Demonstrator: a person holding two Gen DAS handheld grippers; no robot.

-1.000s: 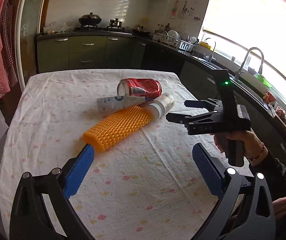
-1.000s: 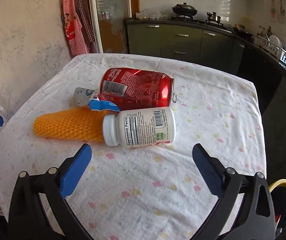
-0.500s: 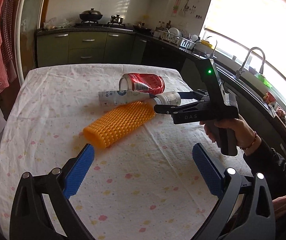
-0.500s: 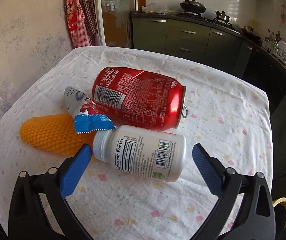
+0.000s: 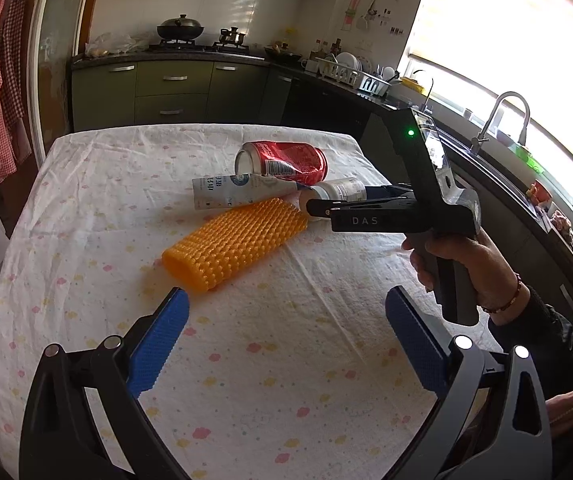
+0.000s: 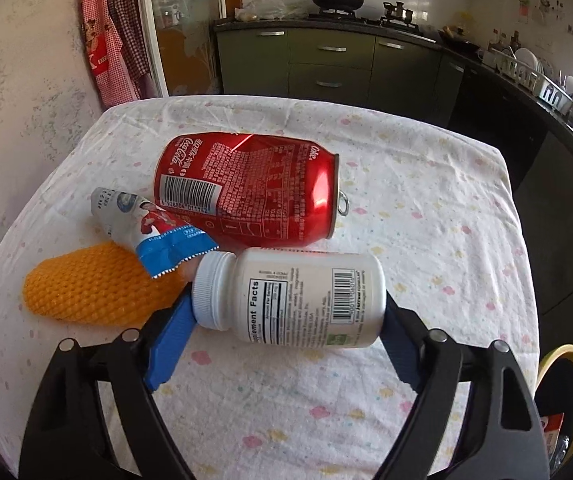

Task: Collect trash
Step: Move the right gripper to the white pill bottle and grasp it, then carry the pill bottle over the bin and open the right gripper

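Observation:
A white pill bottle (image 6: 298,296) lies on its side on the flowered tablecloth (image 5: 86,200). My right gripper (image 6: 286,306) is closing on the bottle, one blue pad at the cap and the other at the base. Behind it lie a dented red cola can (image 6: 246,188), a blue and white snack wrapper (image 6: 154,228) and an orange knobbly sleeve (image 6: 94,292). The left wrist view shows the same pile: can (image 5: 286,160), wrapper (image 5: 238,194), sleeve (image 5: 234,244), bottle (image 5: 338,190) and right gripper (image 5: 338,200). My left gripper (image 5: 286,304) hovers open over the near cloth, holding nothing.
A person's hand (image 5: 462,264) holds the right gripper's handle at the table's right side. A bin with a yellow rim (image 6: 566,364) stands below the table's right edge. Green kitchen cabinets (image 5: 170,92) and a sink tap (image 5: 502,120) lie beyond.
My right gripper moved in over the white bottle and its fingers came together around the bottle's ends. The left gripper stayed open in place.

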